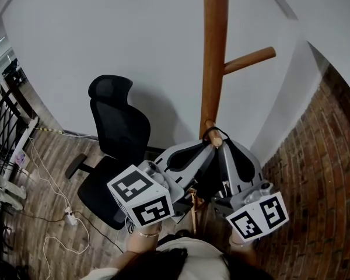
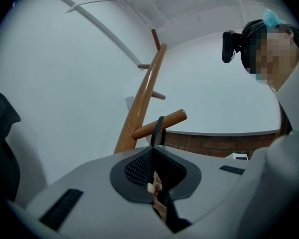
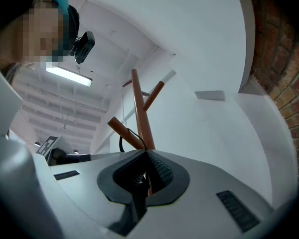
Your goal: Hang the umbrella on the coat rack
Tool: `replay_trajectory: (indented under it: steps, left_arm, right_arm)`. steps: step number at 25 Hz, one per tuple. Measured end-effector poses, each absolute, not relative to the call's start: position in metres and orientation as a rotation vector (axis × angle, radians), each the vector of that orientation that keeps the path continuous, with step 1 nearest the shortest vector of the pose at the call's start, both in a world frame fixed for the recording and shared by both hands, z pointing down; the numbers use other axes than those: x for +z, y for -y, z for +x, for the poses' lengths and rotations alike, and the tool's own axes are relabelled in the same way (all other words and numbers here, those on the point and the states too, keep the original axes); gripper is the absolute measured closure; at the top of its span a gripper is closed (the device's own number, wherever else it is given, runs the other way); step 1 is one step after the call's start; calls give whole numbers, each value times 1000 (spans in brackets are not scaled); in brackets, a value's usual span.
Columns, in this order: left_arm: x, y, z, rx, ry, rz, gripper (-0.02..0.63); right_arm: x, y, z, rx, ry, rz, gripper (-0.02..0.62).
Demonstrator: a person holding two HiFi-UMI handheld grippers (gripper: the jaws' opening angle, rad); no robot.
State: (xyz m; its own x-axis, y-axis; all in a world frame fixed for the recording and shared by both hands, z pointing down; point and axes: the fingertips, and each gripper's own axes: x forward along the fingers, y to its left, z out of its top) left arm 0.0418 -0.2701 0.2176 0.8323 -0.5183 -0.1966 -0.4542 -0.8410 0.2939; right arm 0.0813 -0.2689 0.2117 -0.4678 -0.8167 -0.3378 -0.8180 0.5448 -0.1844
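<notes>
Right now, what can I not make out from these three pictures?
1. Umbrella: in the head view the left tongs and right tongs cover it; only its strap, looped over the peg, shows.
2. Coat rack foot: head view, behind the tongs.
3. Coat rack top: head view, cut by the upper edge.

A wooden coat rack (image 1: 213,57) rises at top centre against a white wall, with one peg (image 1: 249,60) jutting right. On a lower peg (image 1: 214,136) hangs a black strap (image 1: 212,130). The left gripper (image 1: 205,150) and right gripper (image 1: 224,151) meet there. A black chair (image 1: 118,127) stands at left, and cables (image 1: 52,185) lie on the floor at lower left.
</notes>
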Motion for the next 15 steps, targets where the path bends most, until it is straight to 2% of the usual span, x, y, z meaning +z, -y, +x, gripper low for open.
replay_trajectory:
  steps: [15]
  left_arm:
    - [237,281,43,-367,752,2744,595]
  right_arm:
    - [230,282,80,-33,-2416,-1382,560]
